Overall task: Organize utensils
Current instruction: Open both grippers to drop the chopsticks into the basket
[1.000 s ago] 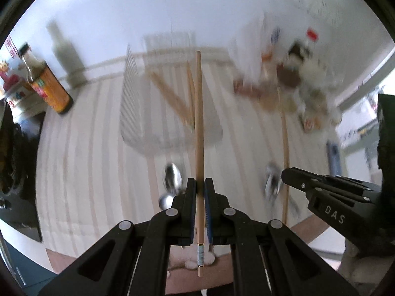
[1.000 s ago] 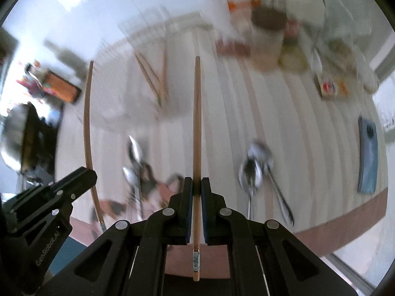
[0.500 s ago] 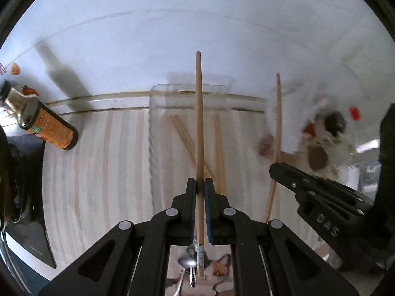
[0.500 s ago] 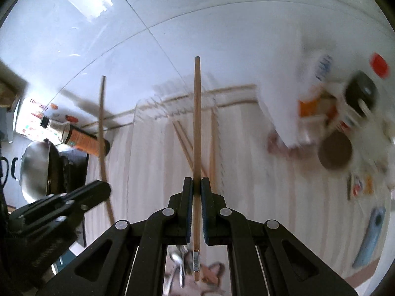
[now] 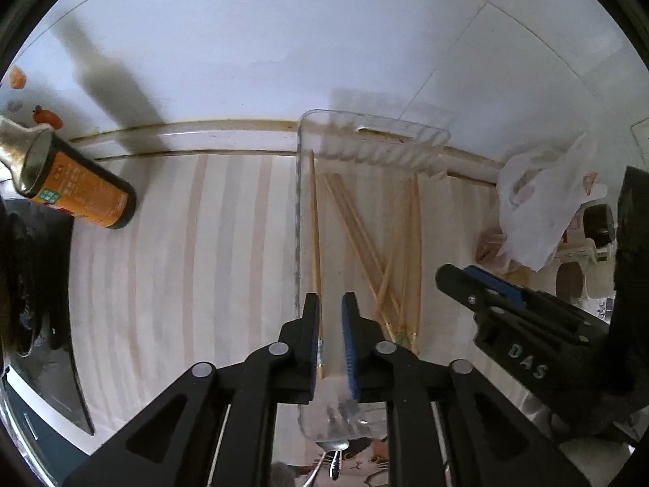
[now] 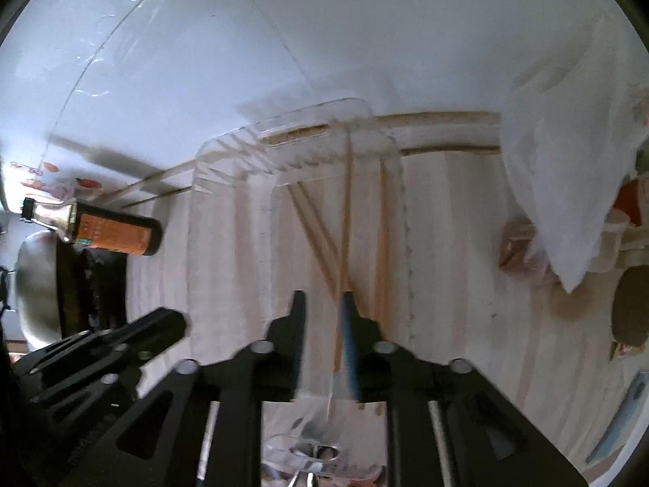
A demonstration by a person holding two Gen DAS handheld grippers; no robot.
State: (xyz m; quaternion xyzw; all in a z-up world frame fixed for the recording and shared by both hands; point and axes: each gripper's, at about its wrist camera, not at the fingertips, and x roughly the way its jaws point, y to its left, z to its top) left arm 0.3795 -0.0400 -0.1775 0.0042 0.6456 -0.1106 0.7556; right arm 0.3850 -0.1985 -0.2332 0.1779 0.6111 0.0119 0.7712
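Note:
A clear plastic tray (image 5: 373, 134) (image 6: 284, 130) stands on the striped counter against the wall, with several wooden chopsticks (image 5: 365, 239) (image 6: 320, 235) lying in it. My left gripper (image 5: 330, 308) is open over the tray's near end; one chopstick (image 5: 315, 251) lies along the tray's left wall by its left finger. My right gripper (image 6: 322, 304) is open over the tray too, with a chopstick (image 6: 344, 251) by its right finger, blurred. Each gripper shows in the other's view: the right one (image 5: 486, 292), the left one (image 6: 121, 337). Spoons (image 5: 332, 446) lie just beyond the tray's near end.
A brown sauce bottle with an orange label (image 5: 77, 190) (image 6: 109, 231) stands at the left by a black stove (image 5: 36, 292). A white plastic bag (image 5: 543, 203) (image 6: 568, 154) and jars (image 5: 572, 284) crowd the right. A blue object (image 6: 620, 418) lies at the counter's right edge.
Both grippers moved forward over the tray and opened. The chopstick each one held has dropped into the tray.

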